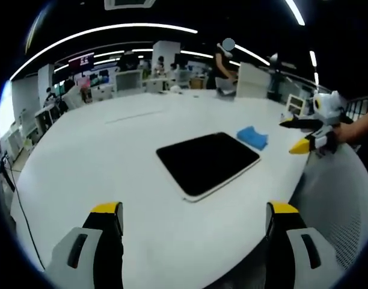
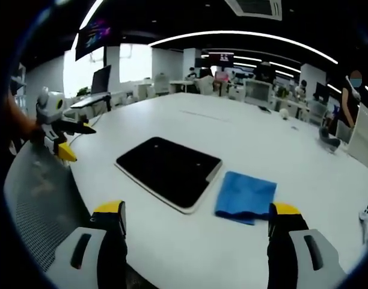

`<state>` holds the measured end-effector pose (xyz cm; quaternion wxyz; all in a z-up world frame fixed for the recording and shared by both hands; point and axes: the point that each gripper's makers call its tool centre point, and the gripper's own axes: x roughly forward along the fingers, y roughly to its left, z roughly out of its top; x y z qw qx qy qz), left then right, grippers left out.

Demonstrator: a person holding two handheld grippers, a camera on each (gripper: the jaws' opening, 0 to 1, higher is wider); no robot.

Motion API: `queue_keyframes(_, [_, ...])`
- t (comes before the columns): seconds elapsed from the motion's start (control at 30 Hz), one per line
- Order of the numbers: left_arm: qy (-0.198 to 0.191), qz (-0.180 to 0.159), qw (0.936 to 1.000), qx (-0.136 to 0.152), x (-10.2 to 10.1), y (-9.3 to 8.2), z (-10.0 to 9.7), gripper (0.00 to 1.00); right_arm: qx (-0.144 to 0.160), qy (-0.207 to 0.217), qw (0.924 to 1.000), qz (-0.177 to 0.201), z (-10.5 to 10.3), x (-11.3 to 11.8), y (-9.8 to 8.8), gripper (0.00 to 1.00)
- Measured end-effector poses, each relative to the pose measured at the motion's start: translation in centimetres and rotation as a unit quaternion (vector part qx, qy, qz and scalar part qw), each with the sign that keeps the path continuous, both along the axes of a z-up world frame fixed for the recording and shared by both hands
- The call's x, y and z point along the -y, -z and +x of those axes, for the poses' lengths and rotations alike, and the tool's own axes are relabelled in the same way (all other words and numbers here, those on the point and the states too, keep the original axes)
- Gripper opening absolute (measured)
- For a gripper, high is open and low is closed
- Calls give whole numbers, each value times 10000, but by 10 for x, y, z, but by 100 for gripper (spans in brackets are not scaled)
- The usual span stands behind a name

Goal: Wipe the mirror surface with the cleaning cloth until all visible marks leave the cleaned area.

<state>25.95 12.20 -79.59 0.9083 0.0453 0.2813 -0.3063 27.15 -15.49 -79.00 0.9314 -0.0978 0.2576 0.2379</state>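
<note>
Here we held both sets of tongs wide apart and empty, low over the near edge of the white bench (image 2: 190,247). In the right gripper view, the right tongs (image 2: 196,220) stood nearest, their yellow-tipped jaws spread with nothing between them. Just beyond them lay the blue cleaning cloth (image 2: 246,195), folded flat and touching the right edge of the mirror (image 2: 169,170), a dark slab with a pale rim lying flat on the bench. In the left gripper view, the left tongs (image 1: 196,217) were equally spread and bare, with the mirror ahead and the cloth at its far right corner.

We judged the wiping not yet begun; picking up the cloth was the step in hand. To do it well, we would lower the right tongs onto the cloth's near edge, pinch a thick fold rather than a single layer, and keep the left tongs free to steady the mirror's rim. We could not make out any marks on the dark surface. Farther off stood desks, monitors and people.
</note>
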Motion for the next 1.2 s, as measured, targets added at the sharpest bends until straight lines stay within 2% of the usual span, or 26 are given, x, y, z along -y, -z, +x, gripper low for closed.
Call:
queue_keyframes(0.77, [13, -9, 10000, -4, 0, 1, 0, 99, -11, 103, 9999, 27, 2, 3, -1, 99])
queue_keyframes(0.9, [-3, 19, 10000, -6, -2, 2, 1, 99, 168, 33, 9998, -104, 2, 1, -13, 100])
queue_keyframes(0.97, [-17, 0, 10000, -5, -2, 1, 1, 99, 127, 68, 9999, -42, 2, 3, -18, 100])
queue_keyframes(1.2, [-41, -14, 10000, -43, -3, 2, 1, 99, 232, 73, 9997, 57, 13, 16, -53, 100])
